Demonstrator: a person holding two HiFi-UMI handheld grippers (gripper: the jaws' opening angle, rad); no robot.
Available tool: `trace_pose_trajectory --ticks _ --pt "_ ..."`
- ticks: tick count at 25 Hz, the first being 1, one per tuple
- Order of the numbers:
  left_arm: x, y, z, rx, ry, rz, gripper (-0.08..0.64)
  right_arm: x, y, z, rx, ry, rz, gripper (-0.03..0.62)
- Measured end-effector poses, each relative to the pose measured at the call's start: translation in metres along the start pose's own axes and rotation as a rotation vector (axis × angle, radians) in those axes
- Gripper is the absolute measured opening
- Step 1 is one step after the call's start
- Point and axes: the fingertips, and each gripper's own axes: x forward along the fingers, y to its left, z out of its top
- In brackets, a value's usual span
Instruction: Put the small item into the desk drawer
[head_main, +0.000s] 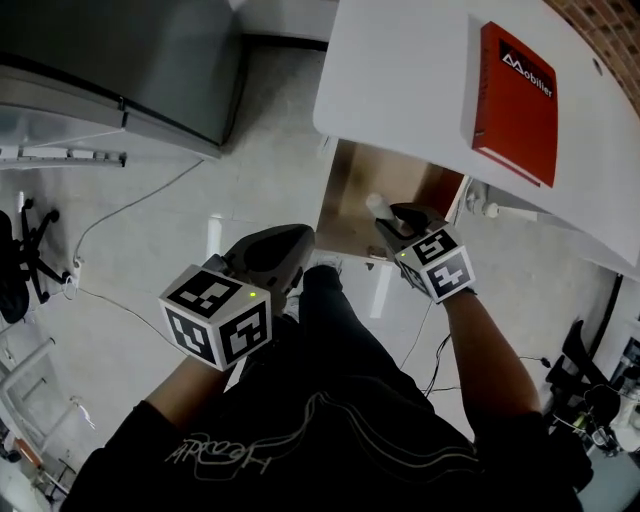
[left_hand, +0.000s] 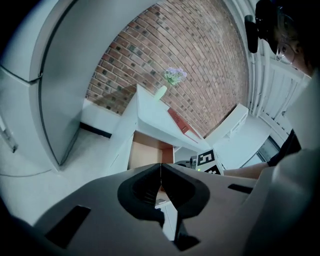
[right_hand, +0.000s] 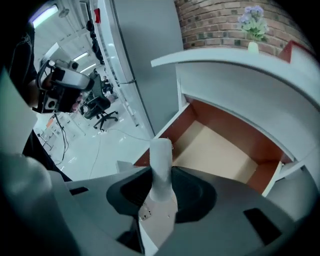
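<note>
The desk drawer (head_main: 350, 205) stands pulled out under the white desk (head_main: 420, 90), its brown inside (right_hand: 220, 150) bare. My right gripper (head_main: 392, 222) is shut on a small white tube-shaped item (right_hand: 161, 162) that sticks out past its jaws, just over the drawer's near edge. In the head view the white item (head_main: 378, 206) shows at the gripper's tip above the drawer. My left gripper (head_main: 275, 252) hangs lower left of the drawer over the floor, its jaws closed together with nothing between them (left_hand: 160, 172).
A red book (head_main: 517, 100) lies on the desk top. A grey cabinet (head_main: 130, 70) stands at the left. Cables run across the pale floor (head_main: 130, 210). A vase with purple flowers (right_hand: 252, 25) sits on the desk's far end before a brick wall. Office chairs stand further off.
</note>
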Motion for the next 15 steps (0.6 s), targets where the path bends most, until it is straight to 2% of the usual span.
trace_pose_trajectory --ticks 6,15 --pt "0.008 0.017 -0.020 -0.053 0.025 0.024 0.021 0.048 -0.005 -0.040 -0.117 0.155 0.057 0.133" --pt "0.020 0.037 -0.039 -0.094 0.046 0.070 0.021 0.105 -0.034 -0.087 -0.281 0.322 0.099 0.135"
